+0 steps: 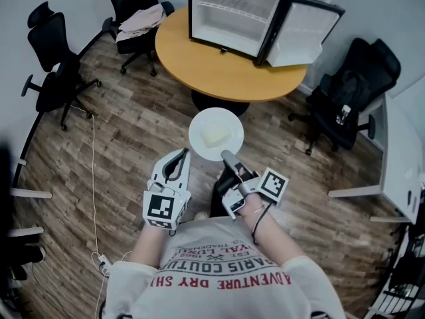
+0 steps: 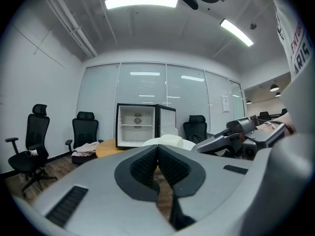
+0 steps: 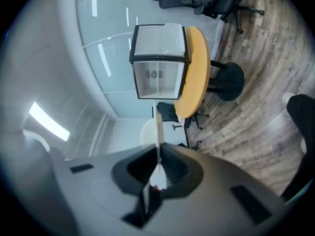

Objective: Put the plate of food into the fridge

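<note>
My left gripper (image 2: 157,150) shows matt grey plastic and ribbed black pads (image 2: 144,167); the white plate (image 1: 216,133) looks smooth, the tabletop (image 1: 199,65) satin wood, the floor (image 1: 133,125) grainy planks.

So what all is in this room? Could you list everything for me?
plate: one, white, held in the air short of the table
food: one lump, pale, on the plate
fridge: one, black outside and white inside, on the table, door open
table: one, orange-brown, round, ahead
chairs: at least three, black, around the table
cloth: one, pale, on the far chair's seat
cable: one, white, on the floor at left
desk: one, white, far right
floor: wood planks, brown
left gripper: one, white and grey, jaws together, empty
right gripper: one, grey, clamped on the plate's rim
</note>
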A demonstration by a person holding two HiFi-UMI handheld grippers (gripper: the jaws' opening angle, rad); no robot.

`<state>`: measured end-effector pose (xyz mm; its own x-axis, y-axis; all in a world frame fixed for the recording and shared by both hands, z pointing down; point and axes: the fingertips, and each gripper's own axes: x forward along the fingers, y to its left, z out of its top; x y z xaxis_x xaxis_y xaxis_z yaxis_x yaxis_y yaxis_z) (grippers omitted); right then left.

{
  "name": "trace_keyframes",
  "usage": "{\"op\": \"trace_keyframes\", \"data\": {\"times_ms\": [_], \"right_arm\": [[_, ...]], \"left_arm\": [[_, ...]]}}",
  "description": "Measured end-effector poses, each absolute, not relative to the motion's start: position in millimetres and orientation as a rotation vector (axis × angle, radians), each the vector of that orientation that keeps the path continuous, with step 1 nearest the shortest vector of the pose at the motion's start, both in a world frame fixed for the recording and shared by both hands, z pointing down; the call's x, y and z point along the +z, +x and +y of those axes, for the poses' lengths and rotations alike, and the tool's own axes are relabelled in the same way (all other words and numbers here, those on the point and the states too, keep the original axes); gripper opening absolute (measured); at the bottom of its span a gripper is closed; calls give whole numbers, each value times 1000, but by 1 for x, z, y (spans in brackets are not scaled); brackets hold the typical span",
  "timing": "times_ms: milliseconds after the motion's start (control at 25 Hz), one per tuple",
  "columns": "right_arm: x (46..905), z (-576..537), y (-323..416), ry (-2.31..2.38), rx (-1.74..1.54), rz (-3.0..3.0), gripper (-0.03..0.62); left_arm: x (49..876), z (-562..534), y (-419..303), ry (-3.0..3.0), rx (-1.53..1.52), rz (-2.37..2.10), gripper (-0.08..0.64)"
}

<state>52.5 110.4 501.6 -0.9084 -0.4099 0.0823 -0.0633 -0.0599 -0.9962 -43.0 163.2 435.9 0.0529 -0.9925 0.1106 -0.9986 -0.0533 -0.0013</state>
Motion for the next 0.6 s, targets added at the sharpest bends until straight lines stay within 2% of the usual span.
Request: {"op": "trace_keyframes", "data": {"times_ms": [600], "right_arm": [[494, -81, 5, -354, -2126, 2016, 41]], "left_arm": [[433, -10, -86, 2074, 126, -2271, 29]]}}
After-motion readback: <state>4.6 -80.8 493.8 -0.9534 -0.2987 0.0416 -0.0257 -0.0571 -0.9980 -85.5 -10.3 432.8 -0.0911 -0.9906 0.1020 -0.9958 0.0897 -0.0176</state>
